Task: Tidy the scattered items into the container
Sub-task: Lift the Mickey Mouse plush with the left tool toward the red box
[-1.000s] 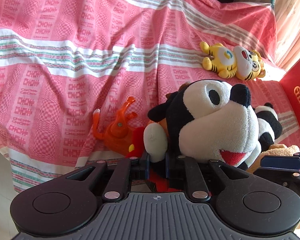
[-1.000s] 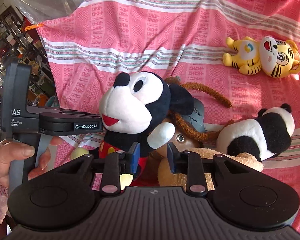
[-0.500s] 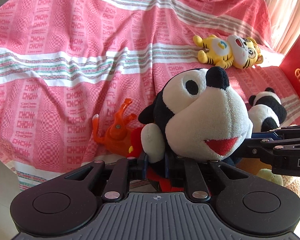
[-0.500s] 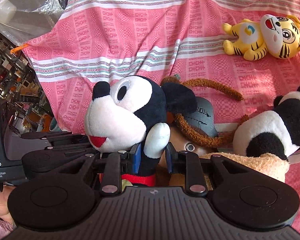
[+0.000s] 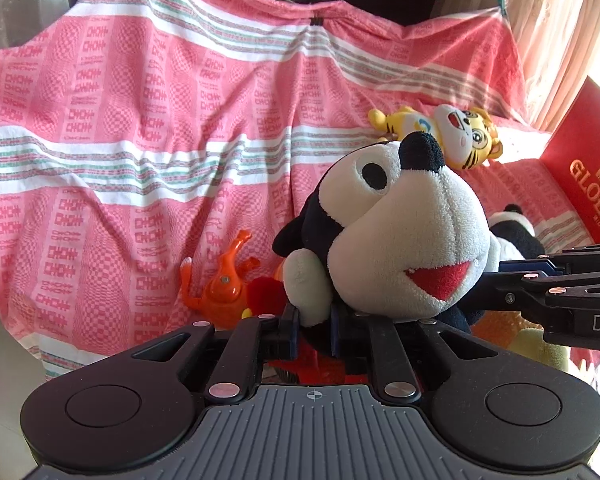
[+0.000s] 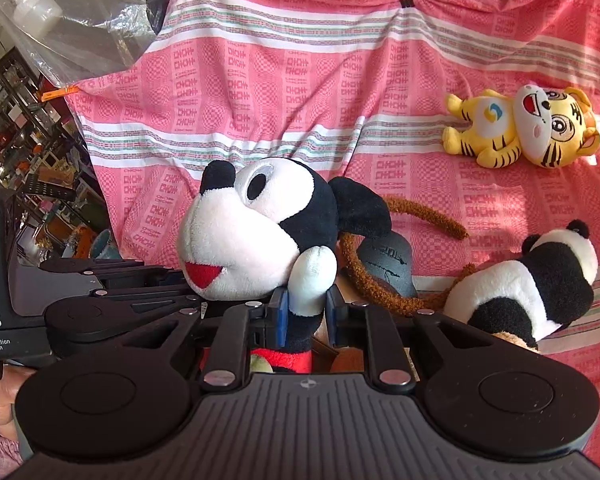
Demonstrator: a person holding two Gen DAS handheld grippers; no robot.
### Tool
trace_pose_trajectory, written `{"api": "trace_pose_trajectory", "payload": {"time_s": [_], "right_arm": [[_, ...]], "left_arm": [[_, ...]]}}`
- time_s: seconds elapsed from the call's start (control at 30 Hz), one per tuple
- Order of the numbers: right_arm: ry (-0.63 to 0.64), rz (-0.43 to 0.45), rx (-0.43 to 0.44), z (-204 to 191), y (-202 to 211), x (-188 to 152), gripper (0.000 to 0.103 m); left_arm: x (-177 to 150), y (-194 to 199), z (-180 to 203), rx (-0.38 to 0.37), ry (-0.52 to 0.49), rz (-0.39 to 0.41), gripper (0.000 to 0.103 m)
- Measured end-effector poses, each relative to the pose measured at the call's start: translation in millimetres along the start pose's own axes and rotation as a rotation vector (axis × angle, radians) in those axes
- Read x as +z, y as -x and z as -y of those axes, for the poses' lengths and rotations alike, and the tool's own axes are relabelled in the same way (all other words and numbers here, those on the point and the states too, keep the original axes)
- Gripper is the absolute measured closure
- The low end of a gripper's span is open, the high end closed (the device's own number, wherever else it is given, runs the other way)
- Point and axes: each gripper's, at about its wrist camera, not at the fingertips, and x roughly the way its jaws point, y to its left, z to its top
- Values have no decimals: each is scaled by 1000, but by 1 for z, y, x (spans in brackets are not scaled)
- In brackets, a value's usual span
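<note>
A black-and-white mouse plush (image 5: 396,232) (image 6: 260,236) with red shorts is held up between both grippers. My left gripper (image 5: 314,328) is shut on one of its arms. My right gripper (image 6: 304,312) is shut on its other arm. The right gripper's body shows at the right of the left wrist view (image 5: 560,300); the left gripper's body shows at the left of the right wrist view (image 6: 100,292). The red box (image 5: 588,184) stands at the far right.
On the pink patterned cloth (image 5: 140,120) lie a yellow tiger plush (image 6: 524,128) (image 5: 456,136), a panda plush (image 6: 532,284) (image 5: 516,232), a brown monkey plush with a long tail (image 6: 380,264) and an orange plastic toy (image 5: 220,284). A clear plastic bag (image 6: 60,12) hangs at the upper left.
The mouse plush has risen off the pile, held by both grippers. The right gripper has closed on the plush's arm. Both views have lifted.
</note>
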Motion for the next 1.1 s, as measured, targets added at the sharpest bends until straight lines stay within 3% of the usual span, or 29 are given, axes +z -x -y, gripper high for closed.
{"api": "trace_pose_trajectory", "payload": {"time_s": [0.23,0.53,0.7,1.1], "right_arm": [[49,89,-16,-6,33,17,82],[63,224,-80,34,105,36,82],[70,275,-113,81,152,38,82],[16,431,-278,243,300,31,81]], "left_arm": [[25,25,18,-10,-14,77,94],[66,51,100,-54,-78,188,92],[84,50,170,-76,-95,212,91],[141,37,416,-222,-230,298,83]]}}
